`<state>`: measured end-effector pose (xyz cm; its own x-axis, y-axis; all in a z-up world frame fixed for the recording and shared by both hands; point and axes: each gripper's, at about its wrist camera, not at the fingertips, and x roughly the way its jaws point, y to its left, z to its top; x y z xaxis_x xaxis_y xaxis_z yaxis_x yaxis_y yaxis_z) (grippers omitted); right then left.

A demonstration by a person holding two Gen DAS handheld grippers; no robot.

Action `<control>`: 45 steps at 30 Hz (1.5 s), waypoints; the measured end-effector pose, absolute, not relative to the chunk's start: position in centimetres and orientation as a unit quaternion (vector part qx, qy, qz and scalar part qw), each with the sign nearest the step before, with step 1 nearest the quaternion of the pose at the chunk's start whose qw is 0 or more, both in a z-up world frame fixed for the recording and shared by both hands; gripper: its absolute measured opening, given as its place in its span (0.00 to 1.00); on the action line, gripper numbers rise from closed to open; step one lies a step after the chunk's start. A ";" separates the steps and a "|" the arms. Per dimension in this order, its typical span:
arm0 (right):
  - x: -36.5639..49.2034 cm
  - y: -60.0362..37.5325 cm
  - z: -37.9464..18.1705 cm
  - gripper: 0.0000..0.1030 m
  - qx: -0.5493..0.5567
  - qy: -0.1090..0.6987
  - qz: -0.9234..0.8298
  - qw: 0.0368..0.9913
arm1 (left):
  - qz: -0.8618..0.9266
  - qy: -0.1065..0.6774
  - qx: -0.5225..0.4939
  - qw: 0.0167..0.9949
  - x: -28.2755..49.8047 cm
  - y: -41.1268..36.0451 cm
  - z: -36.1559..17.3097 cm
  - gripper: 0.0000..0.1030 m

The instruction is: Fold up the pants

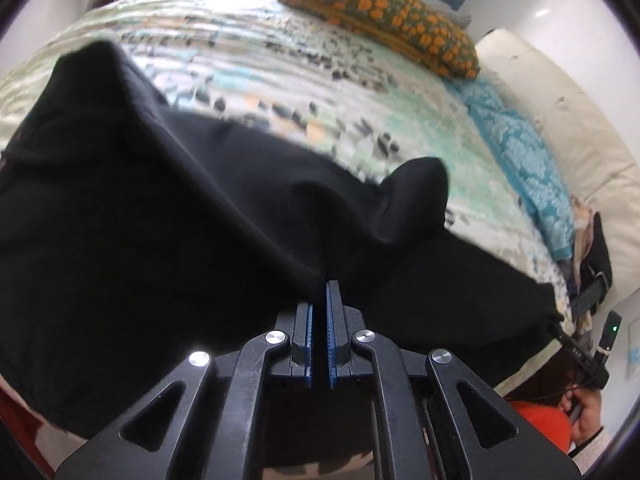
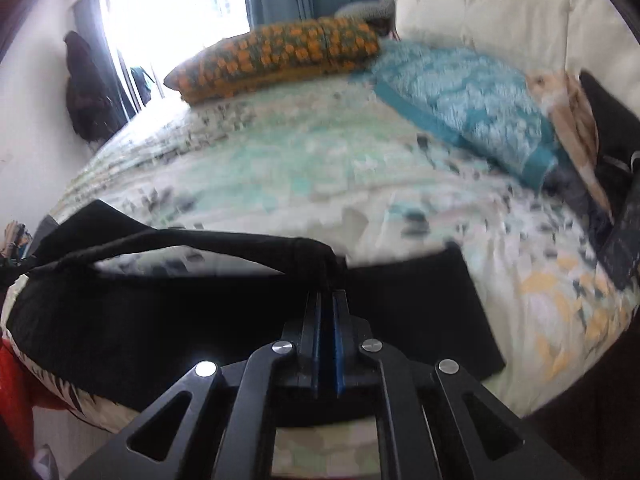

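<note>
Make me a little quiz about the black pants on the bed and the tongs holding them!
1. True or false: the left tongs are shut on the black pants.
2. Which pillow lies nearer the window: A) the orange-flowered pillow, or B) the blue patterned pillow?
3. Fill in: the right tongs pinch a bunched ____ of the pants above the bedspread.

Key:
1. True, the cloth is clamped between closed jaws.
2. A.
3. Edge; which part of the pants it is cannot be told.
</note>
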<state>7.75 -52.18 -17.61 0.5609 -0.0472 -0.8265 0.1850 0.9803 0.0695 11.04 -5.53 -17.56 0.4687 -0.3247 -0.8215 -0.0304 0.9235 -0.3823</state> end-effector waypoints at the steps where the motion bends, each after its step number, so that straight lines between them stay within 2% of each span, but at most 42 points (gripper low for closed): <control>1: 6.9 -52.9 -20.0 0.07 0.097 0.500 -0.067 0.858 | -0.084 0.513 -0.181 0.835 10.4 -5.3 -18.4 0.03; 2: 5.7 -53.6 -21.2 0.07 0.121 0.512 -0.071 0.847 | -0.082 0.511 -0.183 0.836 10.1 -5.1 -18.6 0.03; 4: 3.4 -54.6 -20.6 0.08 0.161 0.487 -0.075 0.855 | -0.093 0.504 -0.175 0.841 10.1 -5.1 -17.9 0.03; 6: 2.4 -55.0 -19.5 0.16 0.199 0.476 -0.070 0.854 | -0.101 0.491 -0.166 0.849 10.5 -5.3 -16.9 0.03; 8: 2.5 -55.0 -18.5 0.40 0.237 0.463 -0.048 0.853 | -0.104 0.484 -0.168 0.852 10.9 -5.3 -16.3 0.03; 10: 3.6 -55.1 -17.8 0.49 0.276 0.452 -0.029 0.848 | -0.106 0.483 -0.173 0.852 11.1 -5.3 -16.1 0.03; 13: 5.8 -55.4 -18.6 0.50 0.320 0.482 -0.053 0.814 | -0.108 0.481 -0.174 0.852 11.0 -5.2 -16.0 0.03; 17: 7.8 -55.7 -19.8 0.50 0.303 0.520 -0.065 0.796 | -0.111 0.488 -0.180 0.847 10.8 -4.9 -16.7 0.03; 18: 8.2 -55.9 -20.1 0.49 0.303 0.530 -0.064 0.790 | -0.111 0.488 -0.180 0.847 10.8 -4.7 -16.7 0.03; 19: 8.6 -55.9 -20.5 0.40 0.305 0.539 -0.056 0.783 | -0.112 0.488 -0.178 0.847 10.8 -4.8 -16.7 0.03; 20: 9.1 -55.6 -20.9 0.23 0.306 0.554 -0.038 0.773 | -0.112 0.488 -0.176 0.848 10.8 -4.8 -16.7 0.03; 22: 10.0 -54.6 -20.9 0.14 0.260 0.582 -0.040 0.769 | -0.111 0.485 -0.177 0.849 11.0 -4.9 -16.4 0.03; 29: 11.6 -52.2 -13.3 0.12 0.102 0.539 -0.047 0.835 | -0.112 0.450 -0.142 0.874 6.3 -6.9 -14.0 0.03; 31: 11.6 -53.2 -13.3 0.12 0.066 0.550 -0.070 0.830 | -0.126 0.462 -0.134 0.868 5.0 -8.1 -14.6 0.03; 32: 11.6 -53.9 -14.0 0.05 0.057 0.560 -0.085 0.822 | -0.133 0.468 -0.124 0.865 4.6 -9.0 -15.1 0.03; 38: 10.2 -57.3 -16.8 0.04 0.050 0.587 -0.130 0.797 | -0.160 0.498 -0.095 0.847 3.6 -12.5 -16.5 0.03; 45: 9.4 -58.1 -15.7 0.04 0.039 0.563 -0.152 0.811 | -0.180 0.508 -0.086 0.838 3.3 -14.1 -16.4 0.03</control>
